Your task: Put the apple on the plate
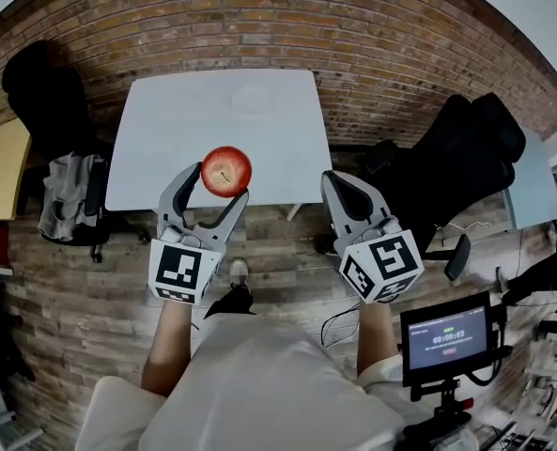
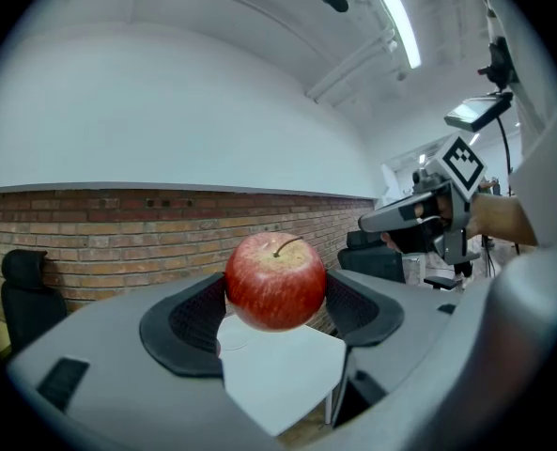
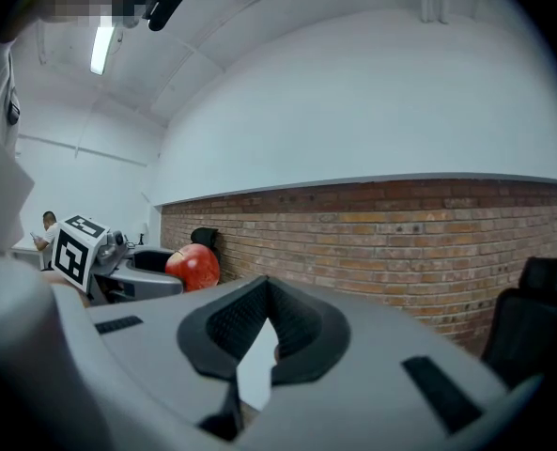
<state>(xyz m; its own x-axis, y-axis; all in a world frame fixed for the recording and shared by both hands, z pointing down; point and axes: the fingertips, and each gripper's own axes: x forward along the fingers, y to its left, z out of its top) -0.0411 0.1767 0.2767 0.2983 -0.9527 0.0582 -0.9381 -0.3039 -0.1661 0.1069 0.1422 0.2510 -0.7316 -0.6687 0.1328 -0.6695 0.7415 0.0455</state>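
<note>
A white table (image 1: 165, 148) stands on the wood-plank floor (image 1: 71, 299) beside a brick wall (image 1: 259, 17) — a pale round plate (image 1: 251, 100) lies near its far edge

Head view steeply down over table (image 1: 184, 139); gripper views low, level, facing brick wall (image 2: 100, 242); all share apple (image 1: 226, 171).

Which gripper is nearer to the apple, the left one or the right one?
Left. The left gripper holds the apple between its jaws. The right gripper is shut on nothing and stands apart, to the apple's right.
</note>
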